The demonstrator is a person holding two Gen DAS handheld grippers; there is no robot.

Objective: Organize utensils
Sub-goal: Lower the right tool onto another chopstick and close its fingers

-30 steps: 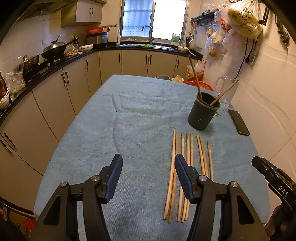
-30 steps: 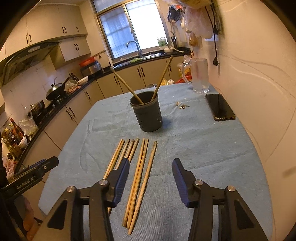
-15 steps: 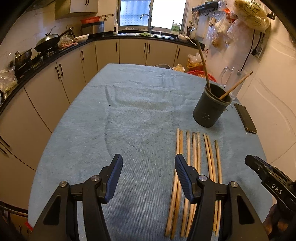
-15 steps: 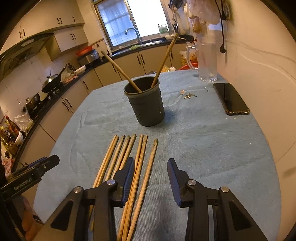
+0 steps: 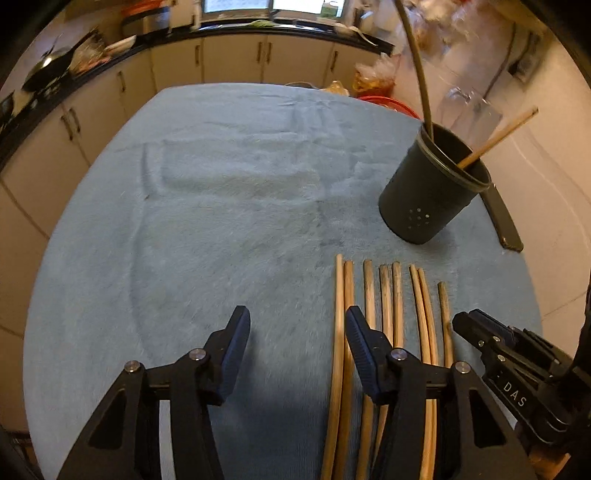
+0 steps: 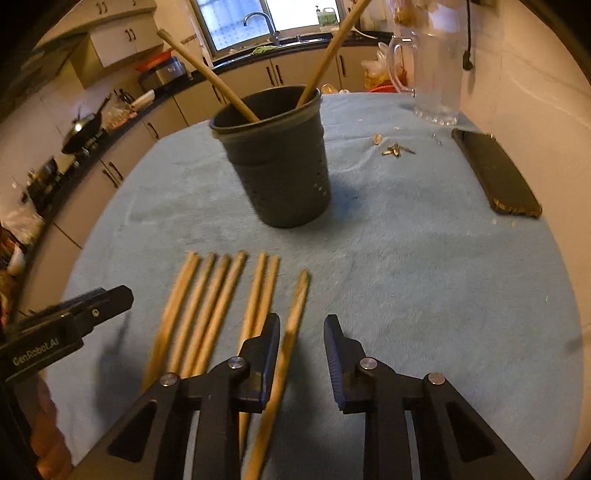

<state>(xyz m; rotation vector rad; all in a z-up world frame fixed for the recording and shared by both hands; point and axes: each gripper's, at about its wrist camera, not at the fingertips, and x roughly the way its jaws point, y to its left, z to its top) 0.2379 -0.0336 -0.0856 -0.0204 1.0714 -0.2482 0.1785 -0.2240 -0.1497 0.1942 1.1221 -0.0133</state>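
Right gripper (image 6: 301,356) closing now, the outermost chopstick (image 6: 291,325) between its jaws but not yet pinched, its length running along the fingers toward the dark holder (image 6: 275,162). Left gripper (image 5: 295,352) narrowing over bare cloth, chopsticks just right.

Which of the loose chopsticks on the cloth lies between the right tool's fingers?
The lone outermost chopstick, nearest the phone side; the right tool is closing around it, not yet gripping.

Cream cabinets (image 5: 229,62), black countertop (image 5: 110,46), bright window (image 6: 288,14), white wall (image 6: 524,74).
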